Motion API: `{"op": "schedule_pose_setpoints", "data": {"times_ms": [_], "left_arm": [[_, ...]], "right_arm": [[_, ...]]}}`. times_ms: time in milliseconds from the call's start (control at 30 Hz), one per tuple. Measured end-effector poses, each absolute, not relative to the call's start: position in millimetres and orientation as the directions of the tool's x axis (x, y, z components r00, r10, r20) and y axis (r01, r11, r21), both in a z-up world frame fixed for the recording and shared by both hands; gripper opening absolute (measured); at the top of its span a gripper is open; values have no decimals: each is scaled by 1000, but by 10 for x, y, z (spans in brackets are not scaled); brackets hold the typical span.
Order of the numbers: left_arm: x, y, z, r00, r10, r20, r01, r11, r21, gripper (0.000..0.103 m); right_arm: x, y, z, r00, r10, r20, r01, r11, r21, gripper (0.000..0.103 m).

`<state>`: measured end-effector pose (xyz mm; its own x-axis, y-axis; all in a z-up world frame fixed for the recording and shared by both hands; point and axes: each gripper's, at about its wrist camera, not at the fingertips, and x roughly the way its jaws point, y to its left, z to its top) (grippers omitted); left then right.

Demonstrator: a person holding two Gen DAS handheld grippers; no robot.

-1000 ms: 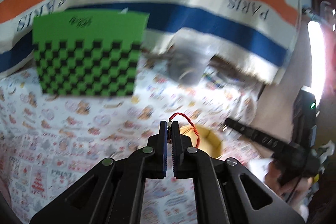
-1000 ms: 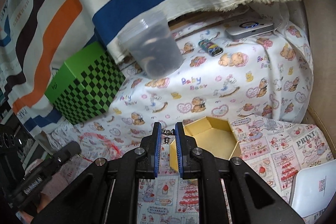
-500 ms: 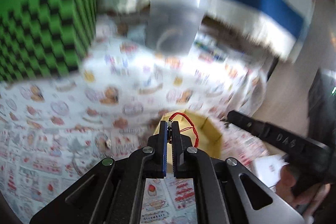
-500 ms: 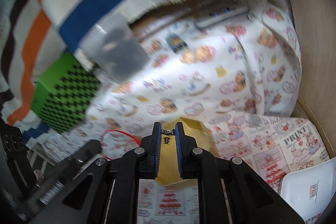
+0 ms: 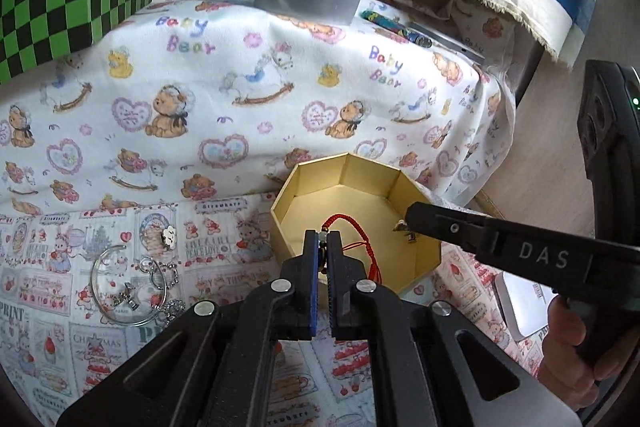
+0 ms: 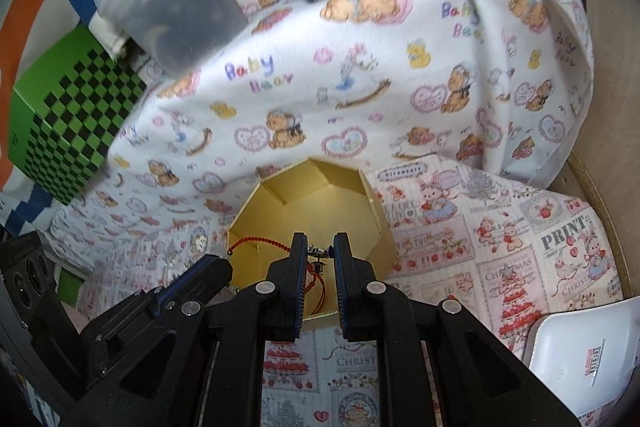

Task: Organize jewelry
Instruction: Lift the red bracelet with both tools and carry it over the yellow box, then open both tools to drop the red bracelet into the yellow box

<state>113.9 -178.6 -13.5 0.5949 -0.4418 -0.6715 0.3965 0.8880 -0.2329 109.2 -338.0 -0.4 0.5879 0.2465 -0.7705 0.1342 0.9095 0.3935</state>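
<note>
Left of the gold box (image 5: 394,183) at centre frame we see loose silver jewelry (image 5: 132,287); both tools tilt down over it, the left tool (image 5: 323,241) clamped on a red cord bracelet (image 5: 352,227), the right tool (image 6: 320,247) pinching a small earring (image 6: 318,259).

The right gripper (image 6: 321,254) pinches a small silver earring (image 6: 318,254) above the open gold hexagonal box (image 6: 362,199); the left gripper (image 6: 200,273) holds a red cord bracelet (image 6: 260,242) over its rim.
</note>
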Motion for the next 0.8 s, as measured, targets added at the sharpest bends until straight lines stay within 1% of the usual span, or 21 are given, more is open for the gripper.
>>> {"op": "schedule_pose_setpoints", "data": {"times_ms": [100,367,533,733,800], "left_arm": [[1140,-1774,-130,595,-443,-670,395,888,-236,3],[1134,-1750,-141,589,-440,-677,389,890,-240,3],[1138,-1746,-143,588,-441,-678,388,889,-242,3],[1108,-1702,-99,597,-440,-671,386,890,-241,3],[1098,-1666,-72,603,-437,-667,377,893,-245,9]], "right_arm": [[1114,-3328,-28,577,253,-777,127,911,391,14],[1167,-3136,-128,519,358,-776,68,888,455,14],[1167,-3073,-137,514,343,-786,63,899,433,14],[1149,-3200,-99,528,348,-775,92,883,459,15],[1141,-3244,-78,538,347,-768,98,880,466,15]]}}
